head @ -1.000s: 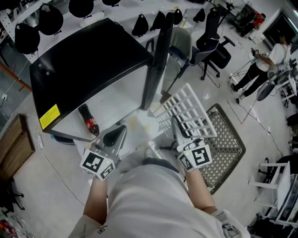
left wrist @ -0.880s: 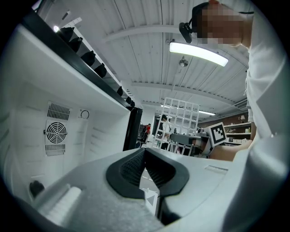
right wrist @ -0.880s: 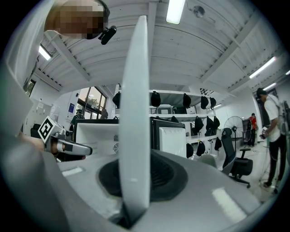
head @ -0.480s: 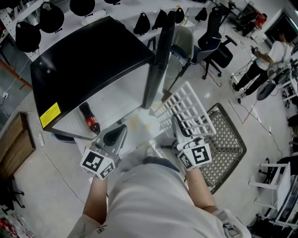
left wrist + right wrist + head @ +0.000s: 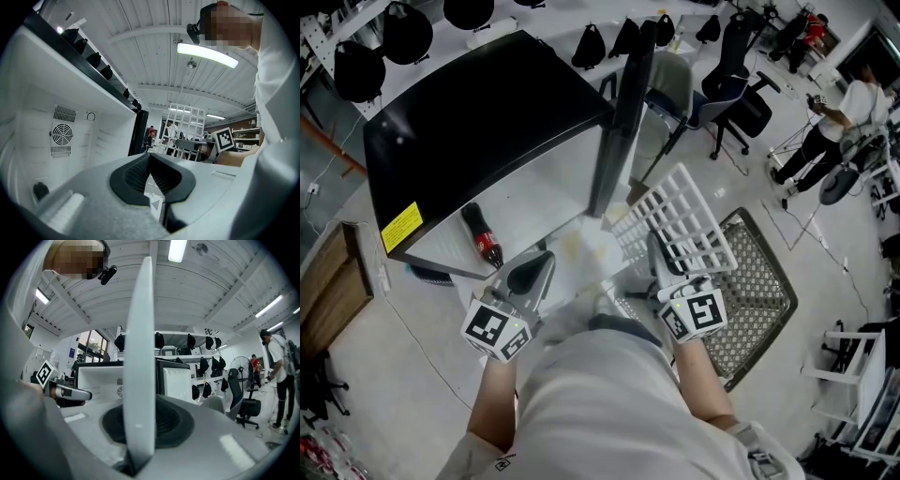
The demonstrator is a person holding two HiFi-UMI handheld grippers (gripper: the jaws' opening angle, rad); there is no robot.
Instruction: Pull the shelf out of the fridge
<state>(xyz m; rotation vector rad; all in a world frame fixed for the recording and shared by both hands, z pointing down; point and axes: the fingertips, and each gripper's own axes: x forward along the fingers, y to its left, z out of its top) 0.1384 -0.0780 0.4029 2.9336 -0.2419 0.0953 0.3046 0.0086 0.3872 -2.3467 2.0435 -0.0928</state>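
Shelf point(image 5: 680, 216) clamped edgewise in right claw point(image 5: 655, 247), long axis pointing away; left claw point(image 5: 536, 268) together.

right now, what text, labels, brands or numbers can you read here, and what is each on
No text is legible in any view.
Yellow label on the black fridge: print too small to read.
Red label on the bottle in the fridge: blurred, unreadable.
Left tongs and right tongs, cube markers: black-and-white patterns, no letters.
Blue sign in the right gripper view: too small to read.
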